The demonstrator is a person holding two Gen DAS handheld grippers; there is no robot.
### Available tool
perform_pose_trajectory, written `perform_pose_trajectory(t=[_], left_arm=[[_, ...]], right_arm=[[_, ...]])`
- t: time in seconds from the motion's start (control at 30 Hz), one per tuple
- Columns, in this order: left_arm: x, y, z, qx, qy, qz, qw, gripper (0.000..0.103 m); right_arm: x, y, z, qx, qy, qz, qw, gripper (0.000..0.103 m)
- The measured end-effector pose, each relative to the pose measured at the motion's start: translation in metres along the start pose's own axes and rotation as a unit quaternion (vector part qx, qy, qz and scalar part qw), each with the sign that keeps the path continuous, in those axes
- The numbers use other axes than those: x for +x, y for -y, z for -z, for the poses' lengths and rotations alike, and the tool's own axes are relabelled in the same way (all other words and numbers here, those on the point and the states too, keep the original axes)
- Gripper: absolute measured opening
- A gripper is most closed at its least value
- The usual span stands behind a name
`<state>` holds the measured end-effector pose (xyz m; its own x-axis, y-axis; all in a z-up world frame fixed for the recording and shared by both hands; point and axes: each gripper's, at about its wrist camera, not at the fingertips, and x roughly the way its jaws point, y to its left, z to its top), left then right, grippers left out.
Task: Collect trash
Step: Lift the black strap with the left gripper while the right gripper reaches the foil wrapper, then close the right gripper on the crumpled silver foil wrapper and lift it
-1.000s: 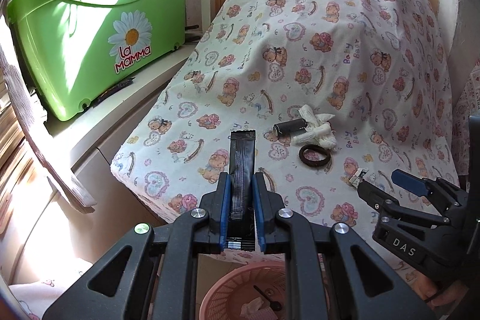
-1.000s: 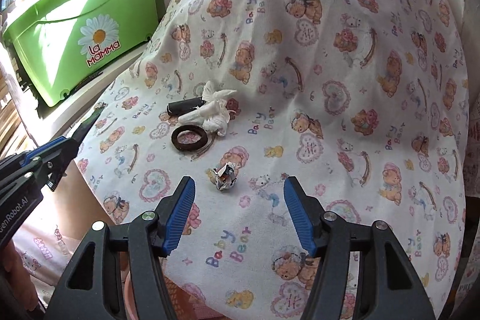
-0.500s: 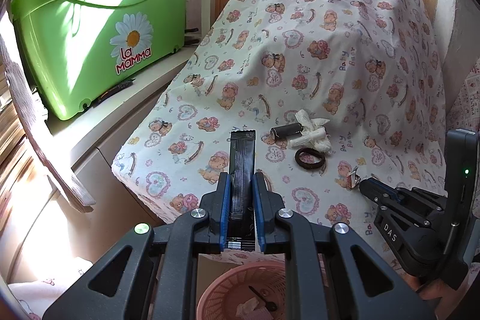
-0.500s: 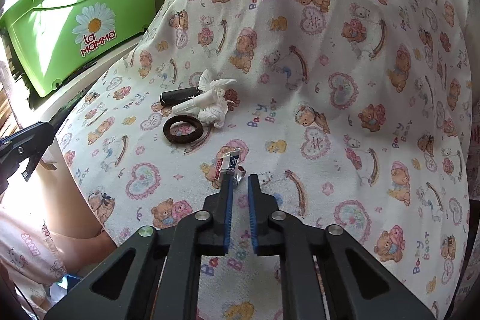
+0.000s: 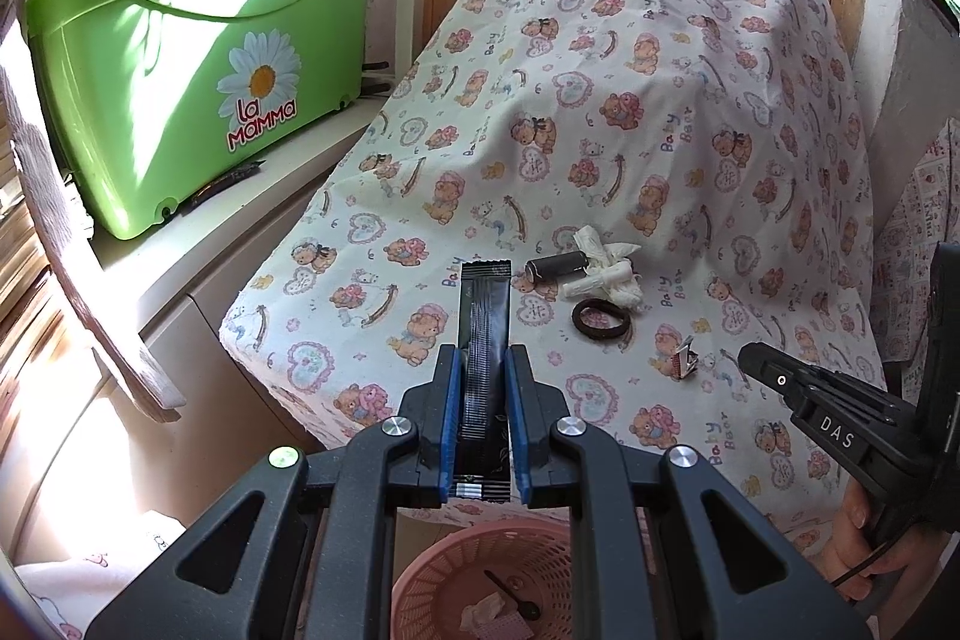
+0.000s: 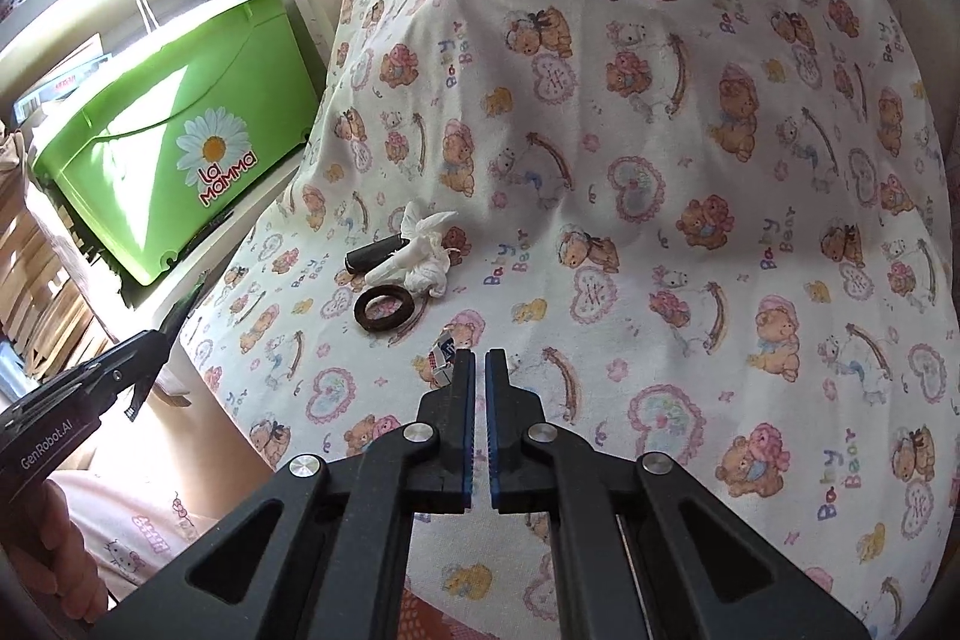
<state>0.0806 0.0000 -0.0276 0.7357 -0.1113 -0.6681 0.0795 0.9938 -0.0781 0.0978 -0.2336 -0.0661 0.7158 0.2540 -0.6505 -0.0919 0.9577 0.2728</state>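
The left gripper [image 5: 483, 370] has its blue-padded fingers [image 5: 451, 421] drawn in narrow and clamped on a long, flat black foil sachet [image 5: 483, 322], which stands between them with its long axis running straight out along the fingers, its crimped far end pointing away toward the bear-print sheet [image 5: 660, 100] and its near end hanging just behind the pads, above a pink plastic mesh basket [image 5: 456, 580] that already has a few scraps in it. The right gripper [image 6: 478, 358] has its fingers [image 6: 462, 418] brought almost together, only a thin slit between the pads; a small crumpled silver-and-white wrapper [image 6: 443, 361] sits at the left fingertip, touching it, but whether it is actually pinched cannot be told from either view. In the left wrist view the same wrapper [image 5: 685, 359] lies just off the black tip of the right gripper [image 5: 747, 358]. On the covered desk beyond, near one another, lie a dark brown ring-shaped hair tie [image 6: 384, 307], a short black cylinder [image 6: 372, 255] lying on its side, and a wad of crumpled white tissue [image 6: 423, 256] touching the cylinder. A lime-green plastic tub with a daisy sticker [image 5: 198, 76] stands on the white shelf to the left.
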Motion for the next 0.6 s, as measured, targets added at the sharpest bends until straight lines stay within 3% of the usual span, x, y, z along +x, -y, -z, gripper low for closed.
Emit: perform_pose_trajectory(t=[0.03, 0.1, 0.13, 0.17, 0.3, 0.4, 0.5, 0.6], left_arm=[[0.0, 0.0, 0.0, 0.0, -0.001, 0.0, 1.0, 0.014], [0.002, -0.001, 0.002, 0.0, -0.004, -0.002, 1.0, 0.014], [0.002, -0.002, 0.002, 0.0, -0.006, -0.003, 1.0, 0.014], [0.004, -0.002, 0.003, -0.001, -0.008, -0.005, 1.0, 0.014], [0.007, -0.006, 0.003, -0.004, -0.01, -0.008, 0.9999, 0.014], [0.01, -0.007, 0.004, -0.004, -0.012, -0.011, 0.9999, 0.014], [0.012, -0.007, 0.006, -0.003, -0.017, -0.01, 0.9998, 0.014], [0.012, -0.006, 0.008, -0.003, -0.021, -0.008, 0.9998, 0.014]], right_arm=[[0.004, -0.002, -0.001, -0.002, -0.006, 0.004, 1.0, 0.011], [0.013, -0.007, -0.002, -0.008, -0.018, 0.008, 1.0, 0.034], [0.016, -0.01, -0.002, -0.013, -0.017, 0.013, 1.0, 0.054], [0.018, -0.012, -0.002, -0.017, -0.01, 0.017, 1.0, 0.06], [0.031, -0.029, -0.005, -0.052, -0.015, 0.04, 0.998, 0.059], [0.042, -0.047, -0.004, -0.103, -0.012, 0.084, 0.991, 0.059], [0.052, -0.058, 0.0, -0.132, -0.019, 0.102, 0.986, 0.055], [0.058, -0.056, 0.002, -0.123, -0.028, 0.098, 0.987, 0.045]])
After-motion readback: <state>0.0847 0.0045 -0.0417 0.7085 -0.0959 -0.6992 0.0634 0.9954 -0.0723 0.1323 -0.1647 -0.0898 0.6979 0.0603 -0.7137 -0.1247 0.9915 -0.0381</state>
